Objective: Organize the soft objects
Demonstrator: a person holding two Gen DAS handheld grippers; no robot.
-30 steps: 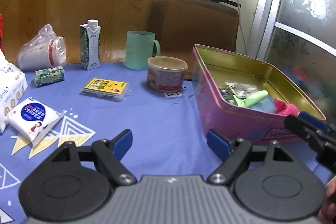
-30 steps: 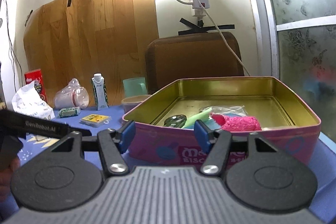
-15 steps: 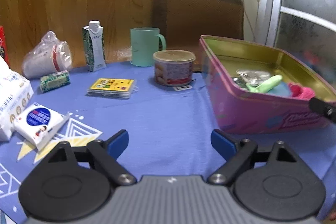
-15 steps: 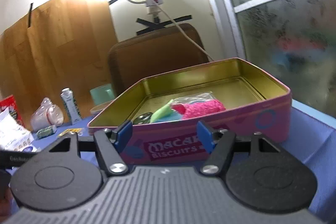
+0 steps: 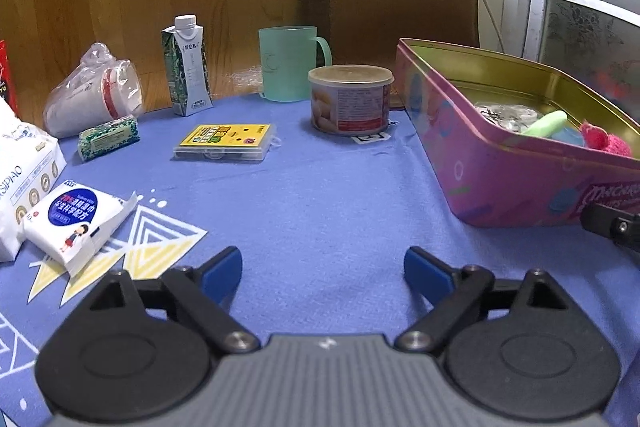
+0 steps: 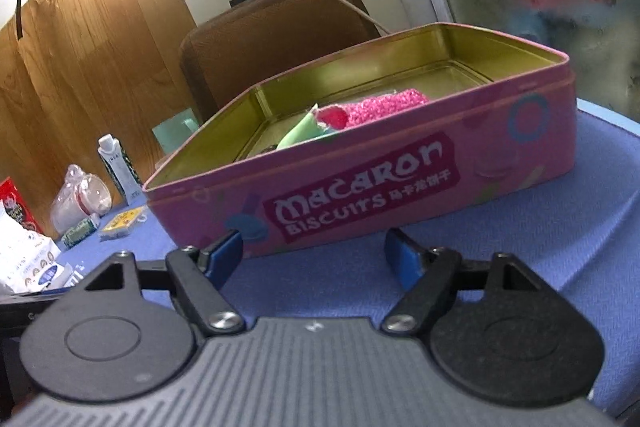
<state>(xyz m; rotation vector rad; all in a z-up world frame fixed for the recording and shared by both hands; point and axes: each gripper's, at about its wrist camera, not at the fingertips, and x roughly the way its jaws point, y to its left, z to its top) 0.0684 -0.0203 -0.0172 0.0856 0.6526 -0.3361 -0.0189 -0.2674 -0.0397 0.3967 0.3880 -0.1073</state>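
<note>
A pink biscuit tin [image 5: 500, 183] stands open on the blue cloth at the right; it fills the middle of the right wrist view [image 6: 360, 187]. Inside lie a fuzzy pink soft item [image 6: 384, 107], a light green piece [image 6: 300, 133] and a clear plastic bag [image 5: 504, 113]. A small white tissue pack [image 5: 74, 219] and a larger white tissue pack [image 5: 24, 171] lie at the left. My left gripper [image 5: 323, 269] is open and empty above the bare cloth. My right gripper [image 6: 314, 253] is open and empty just in front of the tin's near wall.
Along the back stand a bagged stack of cups [image 5: 94, 95], a milk carton [image 5: 187, 67], a green mug [image 5: 290, 63] and a round lidded tub [image 5: 350, 99]. A small green pack [image 5: 108, 139] and a yellow card case [image 5: 224, 143] lie before them. A brown chair back [image 5: 392, 7] stands behind.
The left gripper has drawn back and turned a little, so the tin sits further right. The right gripper has tilted and pulled back and down from the tin. Both jaws stay open.
</note>
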